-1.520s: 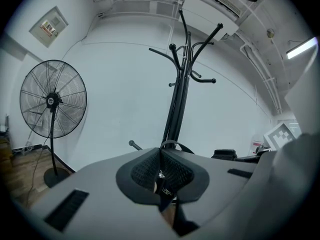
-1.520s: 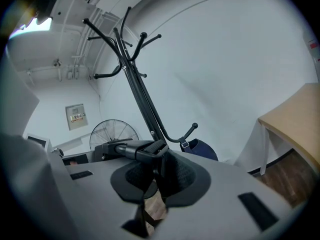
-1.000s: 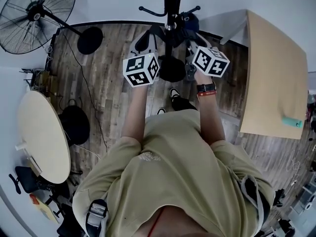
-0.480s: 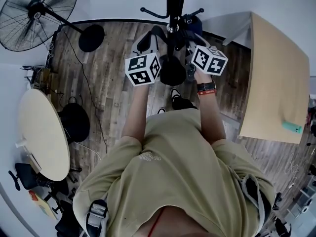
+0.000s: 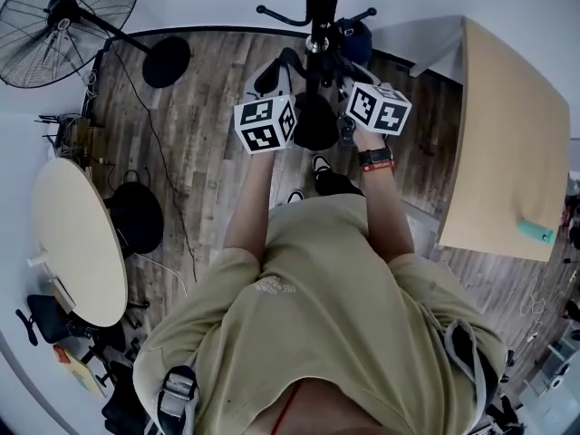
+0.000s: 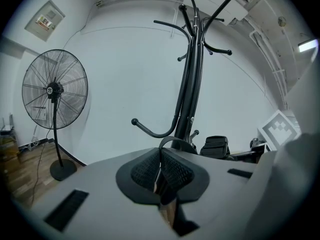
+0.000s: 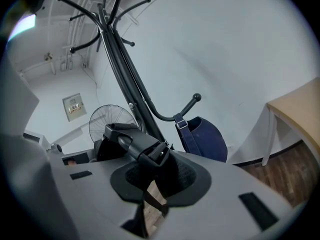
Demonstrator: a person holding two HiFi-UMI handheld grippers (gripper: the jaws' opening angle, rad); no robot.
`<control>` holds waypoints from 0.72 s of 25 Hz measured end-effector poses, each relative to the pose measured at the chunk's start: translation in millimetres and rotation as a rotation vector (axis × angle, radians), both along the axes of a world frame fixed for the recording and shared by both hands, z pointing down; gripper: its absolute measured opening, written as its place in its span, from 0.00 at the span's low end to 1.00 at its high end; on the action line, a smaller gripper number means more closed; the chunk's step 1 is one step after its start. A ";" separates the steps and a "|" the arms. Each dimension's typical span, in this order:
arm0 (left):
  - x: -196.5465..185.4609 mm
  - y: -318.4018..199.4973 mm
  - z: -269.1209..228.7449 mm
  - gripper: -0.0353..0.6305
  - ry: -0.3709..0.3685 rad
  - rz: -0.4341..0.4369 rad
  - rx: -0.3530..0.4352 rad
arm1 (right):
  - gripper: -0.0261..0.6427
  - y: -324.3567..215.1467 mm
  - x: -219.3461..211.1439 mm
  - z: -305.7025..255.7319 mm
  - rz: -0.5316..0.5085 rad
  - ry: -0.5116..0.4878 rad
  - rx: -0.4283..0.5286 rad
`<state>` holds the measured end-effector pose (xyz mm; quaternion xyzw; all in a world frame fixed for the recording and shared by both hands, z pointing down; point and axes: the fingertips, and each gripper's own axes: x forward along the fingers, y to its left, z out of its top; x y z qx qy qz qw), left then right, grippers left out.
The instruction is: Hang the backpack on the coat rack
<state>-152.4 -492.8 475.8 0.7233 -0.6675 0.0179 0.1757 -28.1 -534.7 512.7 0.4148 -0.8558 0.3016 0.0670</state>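
Black webbing fills both claws as a person in a khaki shirt [image 5: 317,306] stands on a wood floor [image 5: 208,134], facing a black coat rack [image 6: 192,84] by a white wall. The left claw [image 6: 161,173] is clenched on a thin black loop [image 6: 170,143]. The loop arches up out of its mesh pads, right in front of the rack's pole and just beside the curve of a low hook [image 6: 152,132]. Whether loop and hook touch cannot be told. The right claw [image 7: 156,178] is clamped on a black strap, with its plastic buckle [image 7: 144,146] lying across the top of the pads. Both pieces look like parts of the backpack, which is held close to the rack between the two claws. Its body hangs below what the claw cameras show. From above it merges with a dark round shape at the pole's foot, so its outline cannot be made out. A navy bag [image 7: 204,136] hangs by its own strap from another low hook, on the far side of the pole from the right claw. A black standing fan [image 6: 54,91] stands on the floor by the wall, left of the rack. A round table [image 5: 77,243] lies to the person's left. A rectangular table [image 5: 507,143] to the right has a small teal object [image 5: 535,231] near its nearer edge.
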 end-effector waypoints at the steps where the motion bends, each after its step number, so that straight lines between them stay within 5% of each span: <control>1: -0.6 0.8 4.4 0.09 -0.001 -0.001 -0.009 | 0.15 1.0 0.9 3.9 0.002 0.004 -0.008; 18: 13.4 13.1 73.5 0.09 0.022 0.060 -0.141 | 0.15 16.5 5.9 56.8 0.001 0.065 -0.094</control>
